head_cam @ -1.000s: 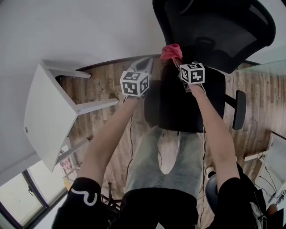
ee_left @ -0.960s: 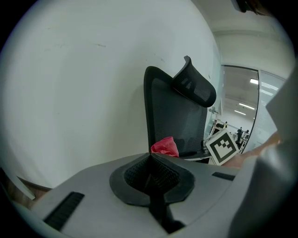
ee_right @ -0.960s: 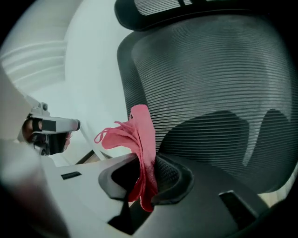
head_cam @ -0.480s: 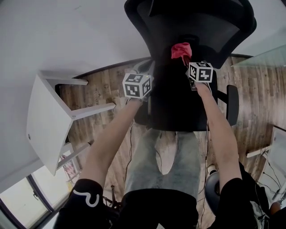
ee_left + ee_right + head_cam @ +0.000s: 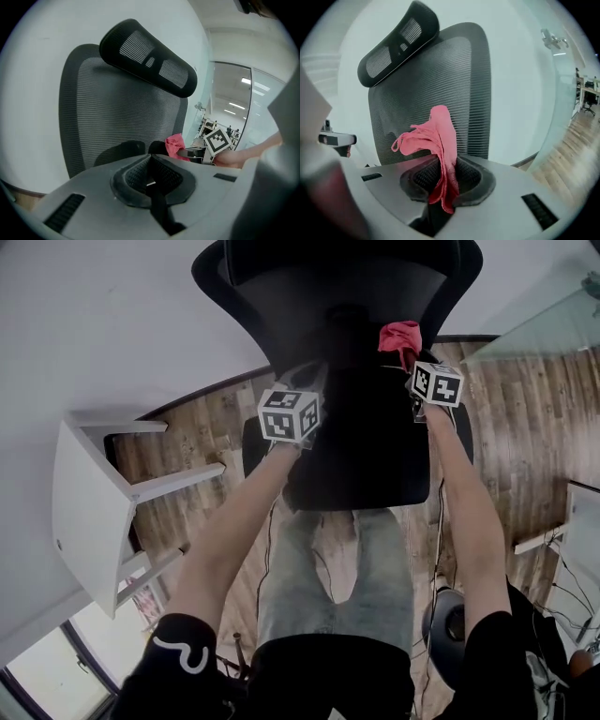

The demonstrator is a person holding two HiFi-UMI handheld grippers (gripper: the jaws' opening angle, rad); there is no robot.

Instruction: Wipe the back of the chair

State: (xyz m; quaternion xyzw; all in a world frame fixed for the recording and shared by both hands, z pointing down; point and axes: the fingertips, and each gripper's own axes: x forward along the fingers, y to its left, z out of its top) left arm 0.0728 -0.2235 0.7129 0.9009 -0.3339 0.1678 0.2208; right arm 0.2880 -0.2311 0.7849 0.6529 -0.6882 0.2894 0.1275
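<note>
White wall (image 5: 103,315) beyond chair back (image 5: 473,75) edges, pink cloth (image 5: 440,136) before the mesh

White counter (image 5: 84,512) with angled legs stands at left on the wood plank floor (image 5: 202,442), close to the white wall (image 5: 94,324); a dark baseboard (image 5: 206,396) runs along the wall's foot. Glass partition (image 5: 539,329) at far right, and through it the left gripper view shows office desks (image 5: 206,125) and ceiling light strips (image 5: 246,81). Window pane (image 5: 37,676) in the lower left corner.
</note>
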